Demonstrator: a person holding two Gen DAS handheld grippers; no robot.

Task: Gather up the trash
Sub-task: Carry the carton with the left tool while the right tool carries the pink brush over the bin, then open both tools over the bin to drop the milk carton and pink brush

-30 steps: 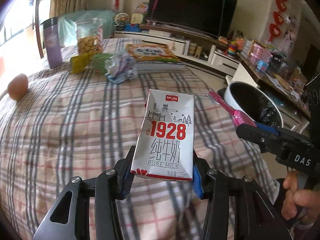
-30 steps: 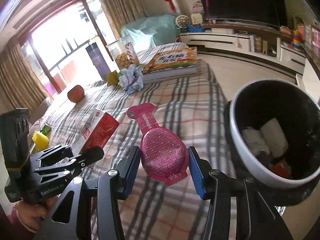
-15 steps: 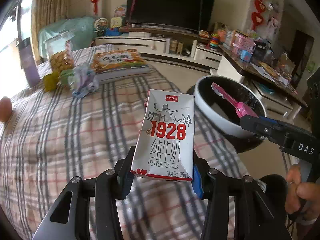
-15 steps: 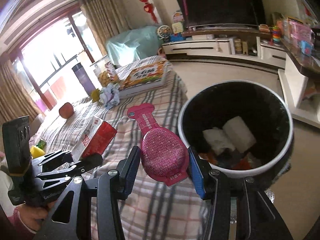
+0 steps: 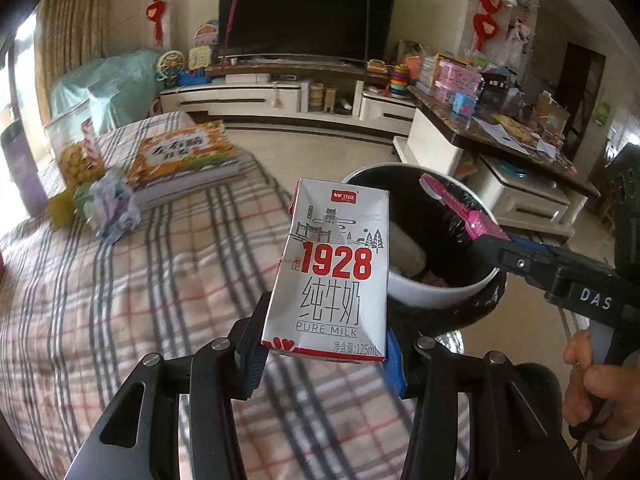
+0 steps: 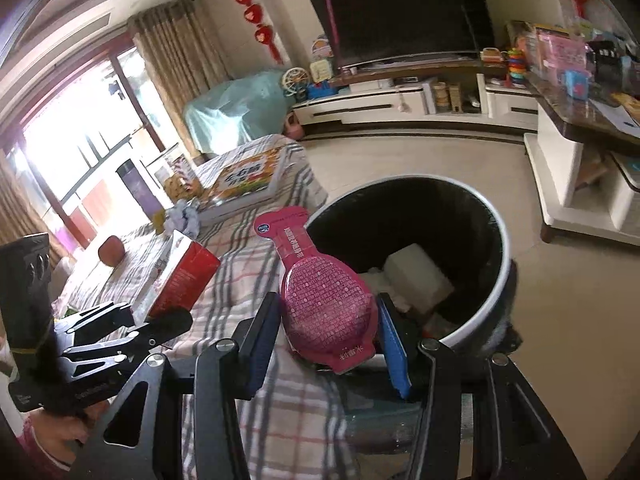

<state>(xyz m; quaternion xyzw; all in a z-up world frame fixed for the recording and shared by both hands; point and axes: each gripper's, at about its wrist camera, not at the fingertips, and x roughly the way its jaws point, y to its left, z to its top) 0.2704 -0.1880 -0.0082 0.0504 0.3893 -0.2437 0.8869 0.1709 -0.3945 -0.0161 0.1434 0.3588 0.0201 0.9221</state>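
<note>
My left gripper is shut on a white and red "1928" milk carton, held upright above the plaid table edge; it also shows in the right wrist view. My right gripper is shut on a pink pouch, held at the near rim of the trash bin; the pouch also shows in the left wrist view. The bin is white with a black liner and holds white crumpled waste. Crumpled paper lies on the table.
On the plaid tablecloth lie a thick book, a snack jar, a purple bottle and a red apple. A TV cabinet and a cluttered side table stand beyond the bin.
Both grippers have moved right, off the table toward the bin. The pink pouch now hangs over the bin's near rim, and the carton is closer to the bin.
</note>
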